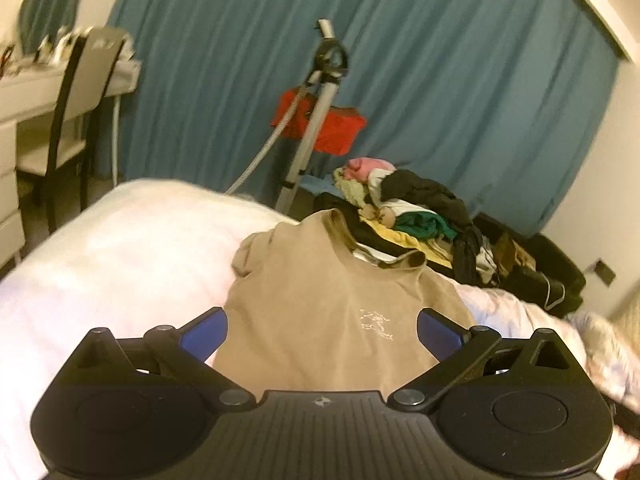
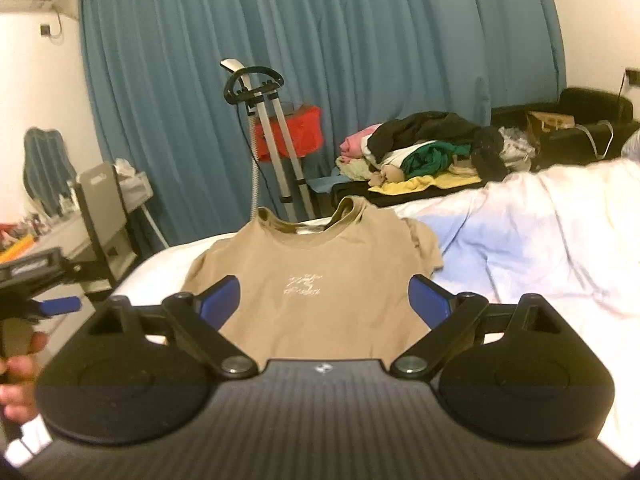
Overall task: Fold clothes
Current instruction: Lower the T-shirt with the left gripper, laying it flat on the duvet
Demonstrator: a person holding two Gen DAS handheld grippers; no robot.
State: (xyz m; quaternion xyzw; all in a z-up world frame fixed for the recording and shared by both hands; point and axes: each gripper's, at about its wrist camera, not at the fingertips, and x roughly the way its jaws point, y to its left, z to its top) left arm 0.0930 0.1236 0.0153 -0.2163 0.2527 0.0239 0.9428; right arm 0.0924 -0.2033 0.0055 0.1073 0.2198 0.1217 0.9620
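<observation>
A tan T-shirt [image 1: 320,312] with a small white chest logo lies spread face up on the white bed [image 1: 120,260], collar pointing away from me. It also shows in the right wrist view [image 2: 316,280]. My left gripper [image 1: 322,334] is open and empty above the shirt's lower body. My right gripper [image 2: 324,300] is open and empty above the shirt's lower half. The left gripper [image 2: 44,304] also shows at the left edge of the right wrist view, held in a hand.
A pile of mixed clothes [image 2: 432,152] lies on an open dark suitcase beyond the bed. A garment steamer stand [image 2: 264,140] stands before the blue curtain [image 2: 360,40]. A chair [image 1: 76,120] and white desk stand at left. A black sofa [image 2: 580,120] stands at right.
</observation>
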